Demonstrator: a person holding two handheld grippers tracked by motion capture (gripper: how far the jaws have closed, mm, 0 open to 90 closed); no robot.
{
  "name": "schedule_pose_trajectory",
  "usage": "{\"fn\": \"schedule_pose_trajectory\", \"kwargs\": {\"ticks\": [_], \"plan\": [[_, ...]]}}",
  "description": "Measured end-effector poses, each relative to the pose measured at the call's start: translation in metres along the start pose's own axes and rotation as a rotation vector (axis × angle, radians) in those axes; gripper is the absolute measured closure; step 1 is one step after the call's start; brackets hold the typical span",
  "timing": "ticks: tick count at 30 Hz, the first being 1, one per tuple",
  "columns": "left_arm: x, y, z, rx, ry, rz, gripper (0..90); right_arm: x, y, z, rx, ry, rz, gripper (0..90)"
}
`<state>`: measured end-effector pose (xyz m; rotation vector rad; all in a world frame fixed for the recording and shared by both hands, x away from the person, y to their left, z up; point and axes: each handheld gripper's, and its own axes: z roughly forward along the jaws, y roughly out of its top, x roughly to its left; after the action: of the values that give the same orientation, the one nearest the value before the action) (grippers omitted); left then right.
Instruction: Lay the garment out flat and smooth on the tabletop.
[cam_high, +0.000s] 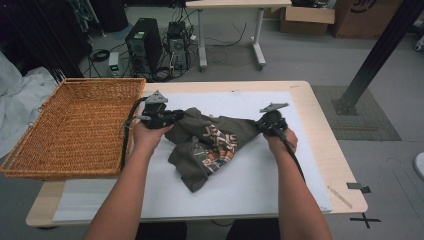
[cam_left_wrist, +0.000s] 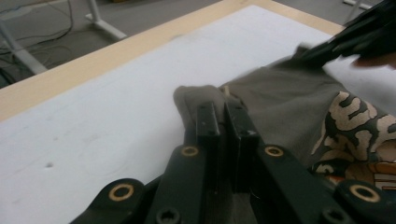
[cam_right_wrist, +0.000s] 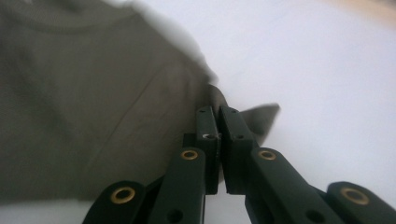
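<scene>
The worktop (cam_high: 310, 165) carries a white sheet (cam_high: 260, 175), with a wicker basket (cam_high: 75, 130) at its left edge. On the sheet lies an olive T-shirt (cam_high: 210, 142) with a printed front, stretched between both hands. The left gripper (cam_high: 172, 118) has its fingers (cam_left_wrist: 208, 123) clenched on one bunched corner of the cloth. The right gripper (cam_high: 261, 126) pinches the opposite edge, fingers (cam_right_wrist: 205, 123) clamped on the fabric.

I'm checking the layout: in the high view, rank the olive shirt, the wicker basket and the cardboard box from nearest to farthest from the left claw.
1. Olive shirt: clamped in the left claw.
2. Wicker basket: just left of it.
3. Cardboard box: on the floor, far top right.
</scene>
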<state>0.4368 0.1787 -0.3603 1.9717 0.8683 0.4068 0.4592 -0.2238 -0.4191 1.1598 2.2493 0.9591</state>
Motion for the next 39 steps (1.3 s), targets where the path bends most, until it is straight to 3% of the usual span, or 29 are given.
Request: {"fn": "schedule_pose_trajectory", "kwargs": {"ticks": [2,3,5,12,16,17,18,19,20,21,24,26,30,33,39], "plan": [[0.005,0.002,0.0,-0.004,0.004,-0.01,85.4,-0.013,0.0,-0.022,-0.069,-0.054,0.126,87.2],[0.007,0.004,0.002,-0.013,-0.009,-0.026,85.4,-0.019,0.0,-0.032,-0.095,-0.072,0.162,87.1],[0.007,0.008,0.011,0.001,-0.008,-0.022,85.3,-0.025,-0.001,-0.044,-0.101,-0.091,0.186,86.9],[0.005,0.012,0.038,0.096,-0.001,-0.013,85.1,-0.023,0.006,-0.043,-0.044,-0.068,0.15,86.8],[0.013,0.021,0.038,0.042,0.057,-0.012,84.8,-0.025,0.024,-0.046,-0.096,-0.11,0.127,86.0],[0.016,0.024,0.038,0.017,0.094,-0.022,83.4,-0.026,0.028,-0.047,-0.118,-0.115,0.128,84.6],[0.018,0.026,0.038,0.009,0.124,-0.036,74.2,-0.025,0.034,-0.048,-0.153,-0.131,0.127,77.8],[0.021,0.029,0.039,0.004,0.159,-0.084,62.5,-0.024,0.038,-0.047,-0.172,-0.148,0.118,68.3],[0.023,0.03,0.038,-0.001,0.142,-0.115,51.7,-0.022,0.043,-0.045,-0.199,-0.167,0.106,53.9],[0.023,0.03,0.037,-0.034,0.115,-0.136,51.8,-0.021,0.045,-0.044,-0.199,-0.166,0.104,55.9],[0.015,0.031,0.035,-0.025,0.109,-0.084,48.6,-0.013,0.047,-0.042,-0.178,-0.147,0.05,56.6],[0.01,0.031,0.034,-0.01,0.092,-0.06,47.6,-0.012,0.042,-0.041,-0.165,-0.134,0.053,56.6],[0.003,0.029,0.035,0.0,0.062,-0.054,44.0,-0.011,0.026,-0.039,-0.143,-0.106,0.088,53.0],[-0.001,0.024,0.032,-0.012,0.053,-0.069,42.2,-0.006,0.013,-0.038,-0.138,-0.083,0.084,51.4],[-0.012,0.011,0.026,-0.017,0.017,-0.078,39.3,0.011,-0.017,-0.031,-0.083,0.103,0.08,48.6]]}}
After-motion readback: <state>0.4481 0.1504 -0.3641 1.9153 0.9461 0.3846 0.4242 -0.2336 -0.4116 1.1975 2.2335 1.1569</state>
